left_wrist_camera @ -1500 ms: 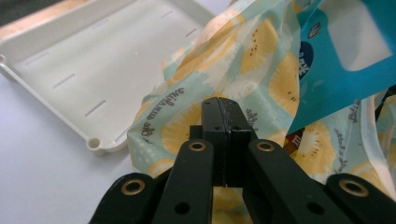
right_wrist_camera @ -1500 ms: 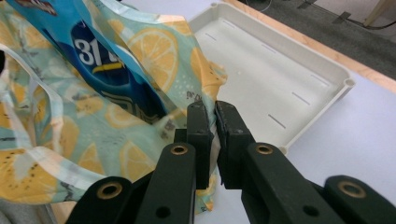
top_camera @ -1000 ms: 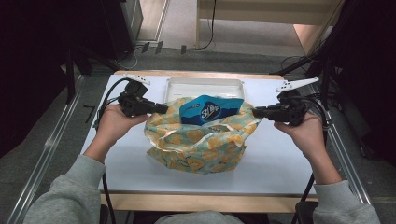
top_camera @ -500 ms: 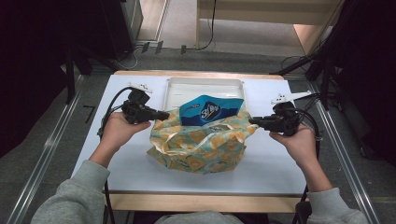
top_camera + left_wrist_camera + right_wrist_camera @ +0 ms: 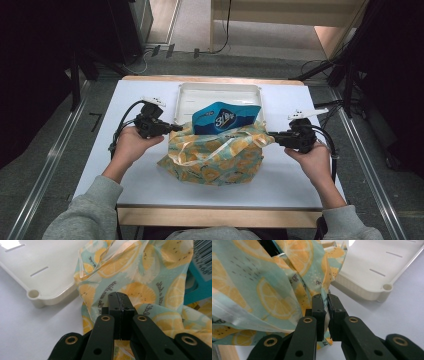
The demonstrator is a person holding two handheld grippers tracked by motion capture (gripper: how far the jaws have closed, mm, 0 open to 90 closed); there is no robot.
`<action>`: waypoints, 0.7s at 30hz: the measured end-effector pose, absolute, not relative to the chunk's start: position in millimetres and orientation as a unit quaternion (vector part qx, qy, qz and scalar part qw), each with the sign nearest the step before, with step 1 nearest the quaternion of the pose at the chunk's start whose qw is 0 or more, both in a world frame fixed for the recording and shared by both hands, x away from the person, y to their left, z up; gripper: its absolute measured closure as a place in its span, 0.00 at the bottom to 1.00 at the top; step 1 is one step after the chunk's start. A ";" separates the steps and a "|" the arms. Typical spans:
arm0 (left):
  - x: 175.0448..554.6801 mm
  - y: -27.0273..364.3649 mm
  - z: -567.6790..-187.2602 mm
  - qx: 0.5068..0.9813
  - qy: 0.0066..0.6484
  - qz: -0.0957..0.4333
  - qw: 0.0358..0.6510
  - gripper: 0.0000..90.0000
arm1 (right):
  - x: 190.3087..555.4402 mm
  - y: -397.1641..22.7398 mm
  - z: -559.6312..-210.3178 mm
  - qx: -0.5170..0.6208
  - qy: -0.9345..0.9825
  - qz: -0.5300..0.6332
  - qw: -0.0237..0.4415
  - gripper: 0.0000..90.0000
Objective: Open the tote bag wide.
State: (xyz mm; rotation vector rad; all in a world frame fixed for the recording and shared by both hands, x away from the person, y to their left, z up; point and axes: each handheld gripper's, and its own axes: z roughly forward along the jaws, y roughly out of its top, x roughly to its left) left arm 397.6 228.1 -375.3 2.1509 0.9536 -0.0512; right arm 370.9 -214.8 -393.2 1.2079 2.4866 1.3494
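Observation:
A lemon-print bag (image 5: 215, 155) sits mid-table with a blue snack packet (image 5: 227, 120) sticking up out of its mouth. My left gripper (image 5: 175, 128) is shut on the bag's left rim, and my right gripper (image 5: 270, 136) is shut on its right rim. In the left gripper view the jaws (image 5: 121, 296) press together against the bag (image 5: 140, 272), with the packet (image 5: 200, 277) at the right edge. The right gripper view has the jaws (image 5: 325, 298) pinching a fold of the bag (image 5: 274, 290).
A white tray (image 5: 217, 87) lies just behind the bag, its corner close to both grippers (image 5: 37, 270) (image 5: 382, 265). The white tabletop (image 5: 125, 175) has bare room left, right and in front of the bag. Cables trail from both grippers.
Both grippers have sunk toward the table with the bag still held between them. The bag now slumps lower and its sides have come closer together.

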 end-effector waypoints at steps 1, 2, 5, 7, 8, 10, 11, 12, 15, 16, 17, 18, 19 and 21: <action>397.9 228.2 -377.5 0.844 0.375 -0.020 0.383 1.00 | 371.1 -214.5 -394.6 0.391 0.809 0.436 0.033 0.96; 398.1 228.4 -379.8 0.843 0.376 -0.022 0.384 1.00 | 371.1 -214.3 -396.1 0.391 0.810 0.435 0.034 0.96; 398.0 229.7 -386.4 0.843 0.382 -0.023 0.378 1.00 | 370.9 -214.5 -399.7 0.393 0.811 0.433 0.028 0.96; 397.8 231.2 -390.7 0.843 0.385 -0.025 0.375 1.00 | 371.0 -215.0 -401.8 0.392 0.814 0.427 0.028 0.96; 397.8 231.2 -390.7 0.843 0.385 -0.025 0.375 1.00 | 370.9 -215.3 -403.0 0.392 0.816 0.423 0.028 0.95; 397.2 232.7 -394.4 0.843 0.387 -0.033 0.372 1.00 | 370.4 -216.4 -402.9 0.392 0.816 0.424 0.029 0.93; 396.7 233.4 -394.5 0.844 0.385 -0.038 0.372 1.00 | 370.2 -216.9 -402.3 0.391 0.816 0.425 0.031 0.92; 395.2 233.3 -393.2 0.846 0.381 -0.033 0.372 1.00 | 369.4 -217.1 -400.7 0.390 0.817 0.424 0.031 0.89; 392.3 235.5 -386.7 0.842 0.376 -0.032 0.385 1.00 | 366.8 -218.8 -395.2 0.382 0.817 0.430 0.037 0.81; 391.1 236.8 -383.5 0.841 0.374 -0.029 0.389 0.99 | 365.7 -219.8 -392.7 0.380 0.817 0.432 0.040 0.77; 389.7 238.5 -378.9 0.841 0.371 -0.026 0.393 0.96 | 364.6 -221.1 -390.0 0.377 0.816 0.436 0.045 0.74; 388.9 239.5 -376.1 0.841 0.368 -0.025 0.396 0.93 | 363.1 -223.2 -386.2 0.375 0.814 0.442 0.045 0.71; 387.2 240.1 -372.3 0.841 0.367 -0.020 0.397 0.91 | 362.0 -224.6 -383.4 0.375 0.813 0.443 0.049 0.69; 384.4 241.7 -364.2 0.841 0.362 -0.015 0.402 0.87 | 359.6 -228.4 -375.9 0.372 0.809 0.452 0.054 0.63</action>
